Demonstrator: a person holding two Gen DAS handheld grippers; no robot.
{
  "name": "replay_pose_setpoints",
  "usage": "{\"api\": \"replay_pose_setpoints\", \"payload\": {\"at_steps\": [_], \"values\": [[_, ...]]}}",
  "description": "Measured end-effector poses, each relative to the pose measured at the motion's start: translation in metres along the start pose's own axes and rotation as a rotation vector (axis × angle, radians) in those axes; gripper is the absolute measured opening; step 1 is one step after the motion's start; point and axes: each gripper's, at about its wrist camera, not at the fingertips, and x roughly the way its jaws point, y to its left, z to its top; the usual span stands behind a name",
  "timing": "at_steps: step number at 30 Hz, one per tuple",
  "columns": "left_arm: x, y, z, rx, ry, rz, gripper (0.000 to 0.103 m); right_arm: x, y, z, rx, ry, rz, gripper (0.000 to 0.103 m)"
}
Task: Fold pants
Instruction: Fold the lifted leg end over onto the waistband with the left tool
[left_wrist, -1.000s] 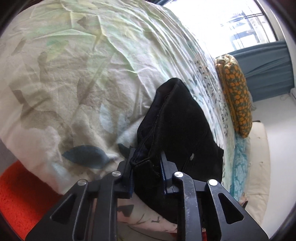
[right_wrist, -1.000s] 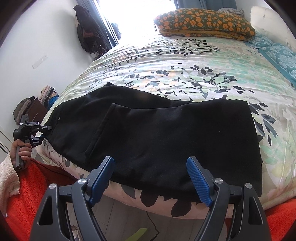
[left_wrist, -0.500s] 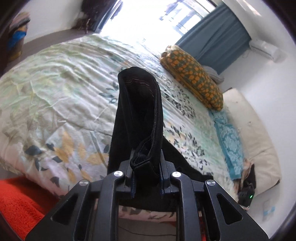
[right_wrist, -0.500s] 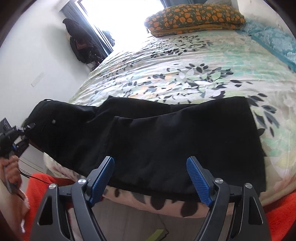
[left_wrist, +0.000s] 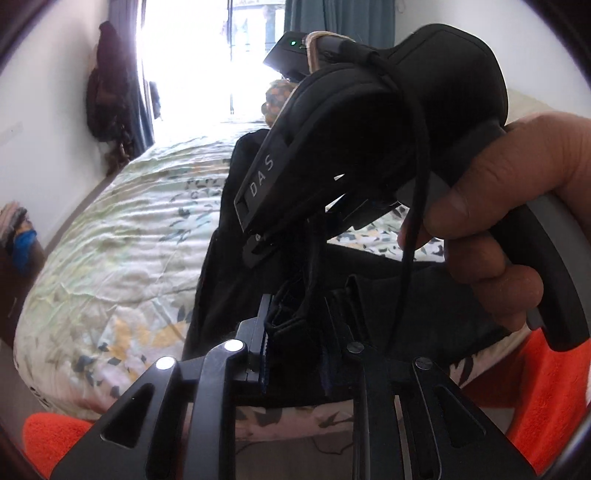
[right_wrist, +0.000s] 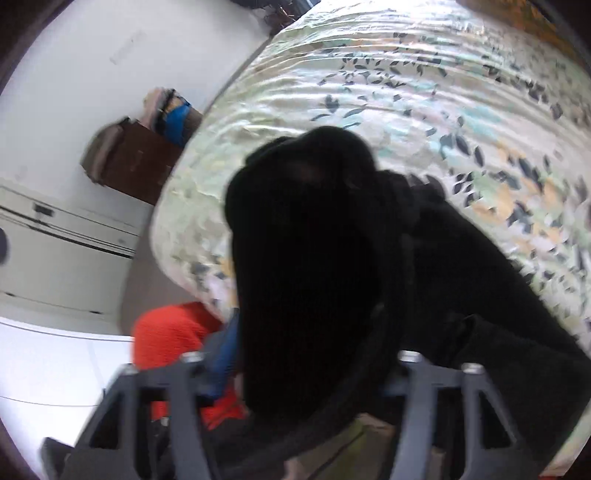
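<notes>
A home bedroom: a wide bed under a leaf-printed pale quilt (left_wrist: 122, 258), teal curtains (left_wrist: 340, 18) beside a bright window (left_wrist: 207, 59), and dark clothes hanging on the white wall (left_wrist: 107, 81).

The only readable text is "DAS" (left_wrist: 261, 175), in pale capital letters running slantwise up a flat black strip on the body of the right tool (left_wrist: 373, 122), seen in the left wrist view at about ten o'clock from centre. The right wrist view, blurred, shows no legible writing.
</notes>
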Motion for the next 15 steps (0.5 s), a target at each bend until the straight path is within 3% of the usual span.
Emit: {"api": "replay_pose_setpoints", "payload": {"at_steps": [2, 4, 5, 7, 10, 15], "values": [[-0.008, 0.006, 0.002, -0.041, 0.024, -0.091, 0.038, 0.0, -0.015, -0.009, 0.02, -0.004, 0.044, 0.024], [-0.027, 0.019, 0.004, -0.12, 0.004, -0.185, 0.067, -0.01, -0.038, -0.019, 0.076, -0.038, 0.091, 0.024], [-0.037, 0.025, 0.005, -0.152, -0.019, -0.222, 0.071, -0.018, -0.055, -0.022, 0.109, -0.06, 0.125, 0.024], [-0.058, 0.037, 0.006, -0.187, -0.068, -0.243, 0.072, -0.039, -0.082, -0.03, 0.175, -0.109, 0.192, 0.023], [-0.071, 0.059, 0.008, -0.229, -0.105, -0.212, 0.073, -0.072, -0.121, -0.045, 0.226, -0.152, 0.23, 0.023], [-0.049, 0.078, 0.005, -0.33, -0.041, -0.187, 0.073, -0.105, -0.199, -0.088, 0.319, -0.163, 0.224, 0.023]]}}
